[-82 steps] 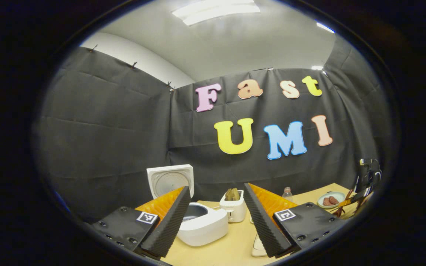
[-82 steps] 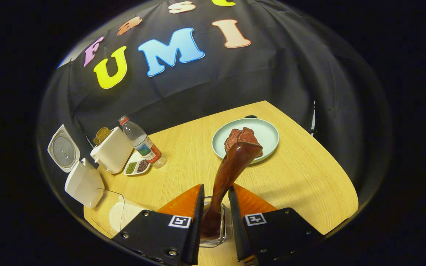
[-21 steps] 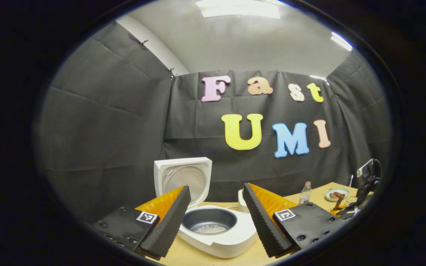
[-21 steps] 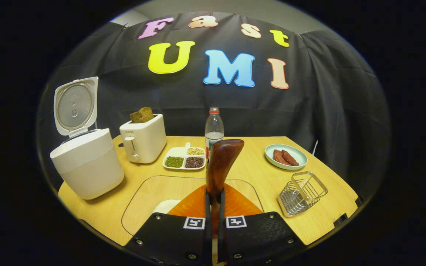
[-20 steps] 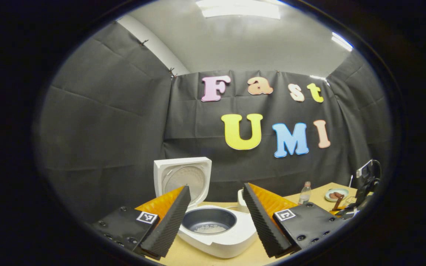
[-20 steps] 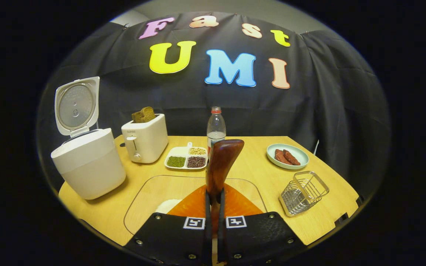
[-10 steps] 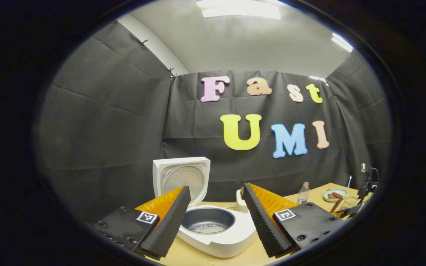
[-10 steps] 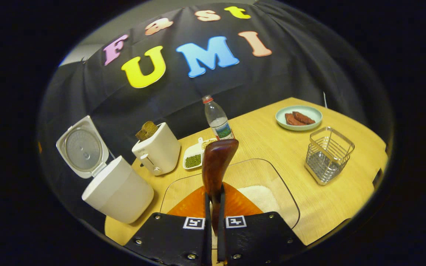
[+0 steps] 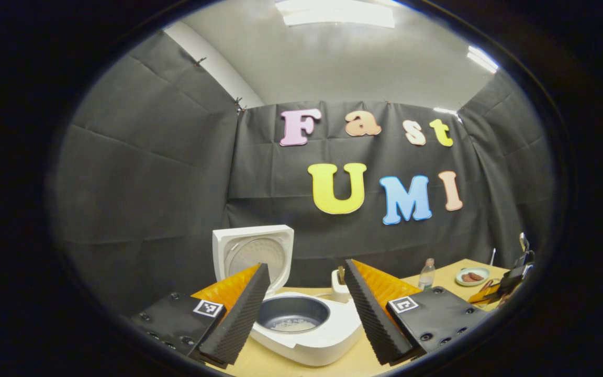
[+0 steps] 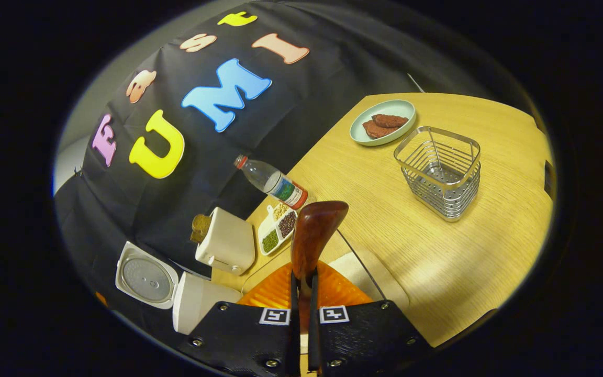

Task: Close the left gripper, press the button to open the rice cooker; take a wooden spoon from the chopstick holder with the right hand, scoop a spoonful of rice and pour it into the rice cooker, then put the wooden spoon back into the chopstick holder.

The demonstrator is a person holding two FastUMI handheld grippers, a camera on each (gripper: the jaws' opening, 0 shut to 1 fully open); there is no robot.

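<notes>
Lid (image 9: pixel 253 250) is raised; wooden spoon (image 10: pixel 312 235) is clamped by right gripper (image 10: pixel 302 303); left gripper (image 9: pixel 301 309) is parted; scooping remains.

**Spoon clamped, view tilting over the table**

The right gripper (image 10: pixel 303 285) is pinching the spoon (image 10: pixel 312 235) between both fingers at lower centre. The holder (image 10: pixel 439 170) is standing on the table (image 10: pixel 385 225) at upper right, below the plate (image 10: pixel 382 122). The cooker (image 10: pixel 197 309) is sitting lid-up at lower left, beside the toaster (image 10: pixel 226 247); a bottle (image 10: pixel 272 181) is showing above the spoon.
</notes>
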